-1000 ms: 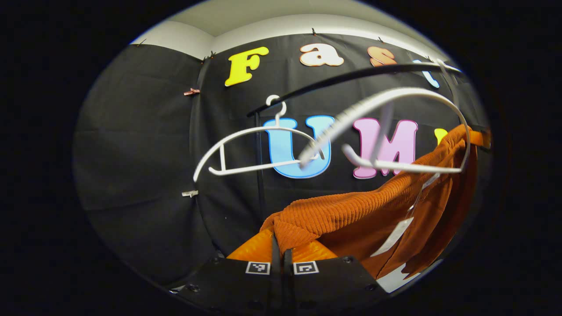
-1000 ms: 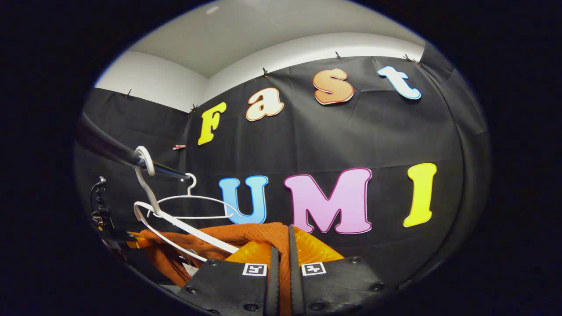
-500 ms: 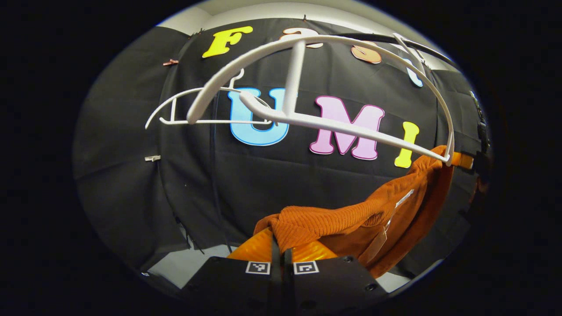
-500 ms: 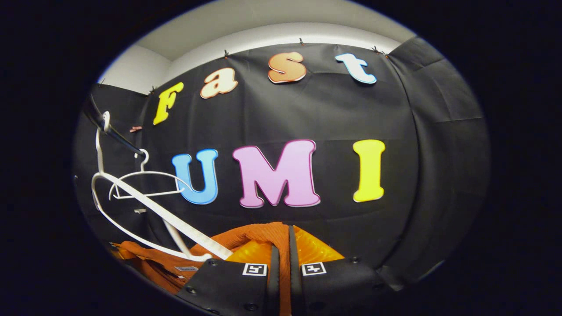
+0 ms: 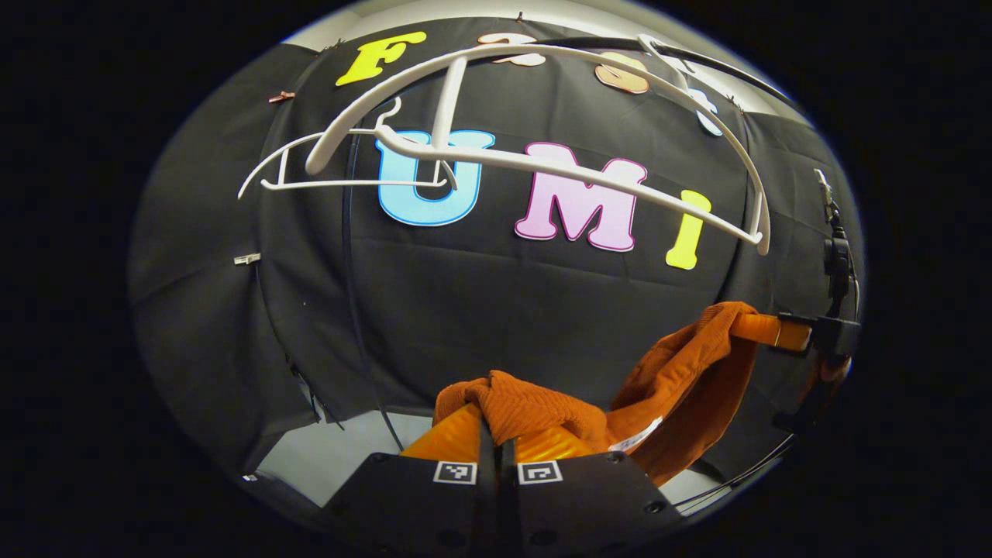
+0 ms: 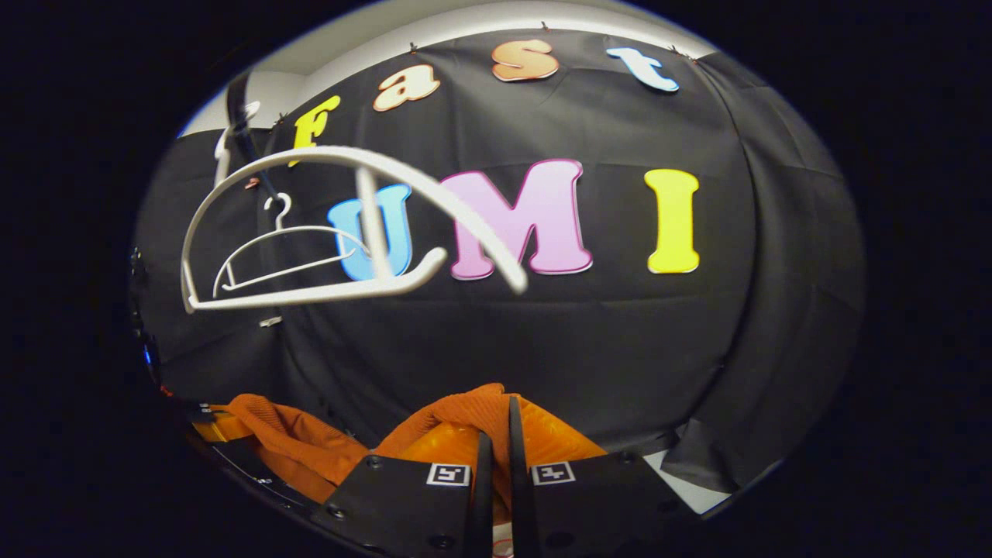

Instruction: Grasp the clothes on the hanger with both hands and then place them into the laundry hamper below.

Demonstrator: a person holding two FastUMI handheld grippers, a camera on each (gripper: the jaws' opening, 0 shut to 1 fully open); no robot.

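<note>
We see the rust-orange knit garment [image 5: 682, 380] slung between our left gripper [image 5: 497, 434] and right gripper [image 6: 496, 434], below the bare white plastic hanger [image 5: 542, 167]. A second white plastic hanger [image 5: 310, 167] hangs behind, left along the black rail [image 5: 721, 66].

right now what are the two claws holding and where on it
Both hold the orange knit garment: the left claw pinches a bunched fold at one end, the right claw another fold.

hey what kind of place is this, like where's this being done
Most likely a staged booth set up as a laundry corner, not a real home: black cloth wall, a clothes rail with white hangers, and an orange knit garment held by both grippers.
</note>
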